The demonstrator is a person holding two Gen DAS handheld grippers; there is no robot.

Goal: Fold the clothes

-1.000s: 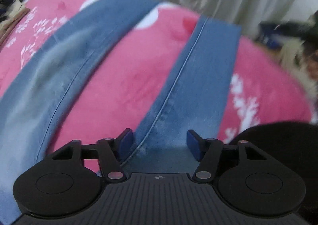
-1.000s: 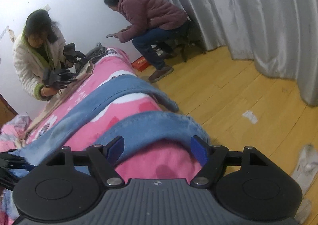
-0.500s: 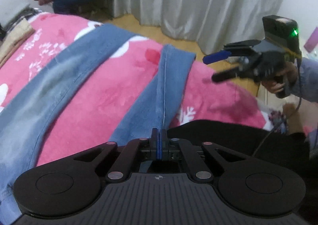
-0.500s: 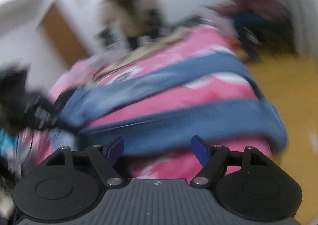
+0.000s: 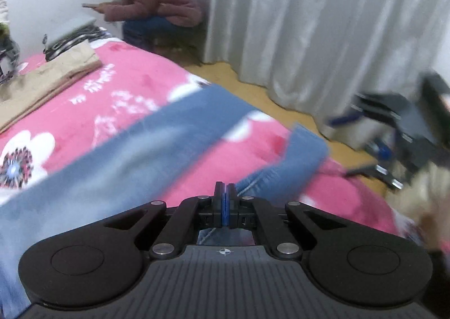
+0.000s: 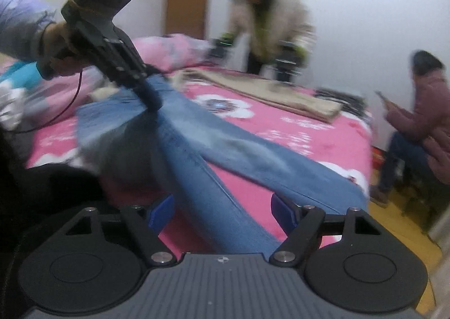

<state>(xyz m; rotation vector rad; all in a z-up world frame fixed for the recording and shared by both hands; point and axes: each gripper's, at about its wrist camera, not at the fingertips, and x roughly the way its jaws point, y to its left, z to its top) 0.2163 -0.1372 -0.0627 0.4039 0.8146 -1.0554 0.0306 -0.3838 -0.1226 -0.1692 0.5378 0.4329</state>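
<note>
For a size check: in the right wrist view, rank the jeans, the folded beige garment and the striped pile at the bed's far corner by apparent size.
1. jeans, largest, though closest to the camera.
2. folded beige garment.
3. striped pile, smallest, partly hidden and farthest away, so its true size is unsure.

My left gripper (image 5: 225,203) has a grey ribbed body, two round black discs at its sides, black linkage arms with silver screws, and blue pads on black fingers (image 5: 218,200). A small crosshair mark sits on the ribbed body's front edge. My right gripper (image 6: 223,210) is built the same, blue pads included. From the right wrist view, my left hand (image 6: 60,46) shows bare skin below a pale lilac sleeve (image 6: 19,26), and a thin dark-red cable (image 6: 66,109) trails down from the unit.
</note>
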